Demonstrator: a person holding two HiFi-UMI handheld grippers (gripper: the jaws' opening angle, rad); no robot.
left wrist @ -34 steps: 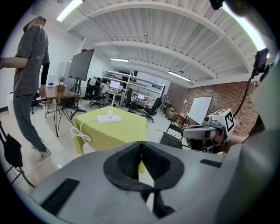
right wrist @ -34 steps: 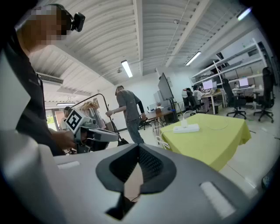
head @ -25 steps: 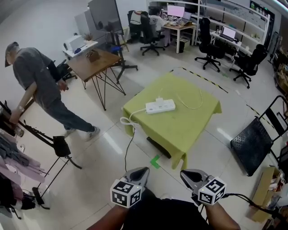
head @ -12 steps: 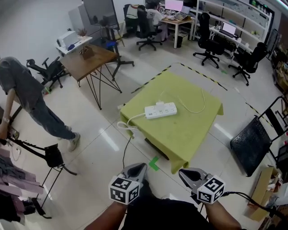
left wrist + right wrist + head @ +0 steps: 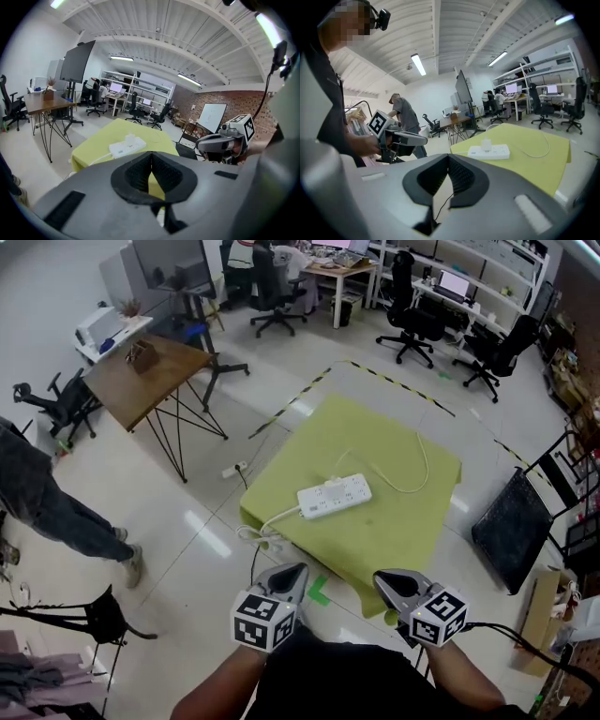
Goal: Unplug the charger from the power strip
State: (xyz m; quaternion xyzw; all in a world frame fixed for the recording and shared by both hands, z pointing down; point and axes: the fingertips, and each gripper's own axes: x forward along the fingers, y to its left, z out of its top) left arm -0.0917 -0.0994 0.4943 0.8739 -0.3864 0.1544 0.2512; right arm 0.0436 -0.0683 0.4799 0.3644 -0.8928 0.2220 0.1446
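- Yellow-green cloth covers the square table (image 5: 398,535) that stands on the glossy floor ahead of you.
- A white power strip (image 5: 334,496) lies flat on the cloth, near the middle and a little towards the table's left edge.
- The white charger (image 5: 329,485) is plugged into the strip and stands upright on its top face.
- A thin white cable (image 5: 403,489) curves away from the charger across the cloth to the right.
- The strip's own cord (image 5: 278,515) runs off the near left edge of the table and hangs in a loose coil beside it.
- Your left gripper (image 5: 289,576) is low in the head view, well apart from the table. Its 2 jaws are pressed together with nothing between them, and it points towards the strip.
- Your right gripper (image 5: 392,581) sits beside it, also well short of the table. Its 2 jaws meet at the tips, and they pinch nothing.
- Each gripper carries a cube with square black-and-white markers.
- A green tape mark (image 5: 320,592) lies on the floor between the grippers and the table.
- A wooden table (image 5: 141,381) on thin black legs stands to the far left.
- A person (image 5: 47,507) stands at the left edge of the head view.
- Black office chairs (image 5: 412,320) and desks fill the far end of the room.
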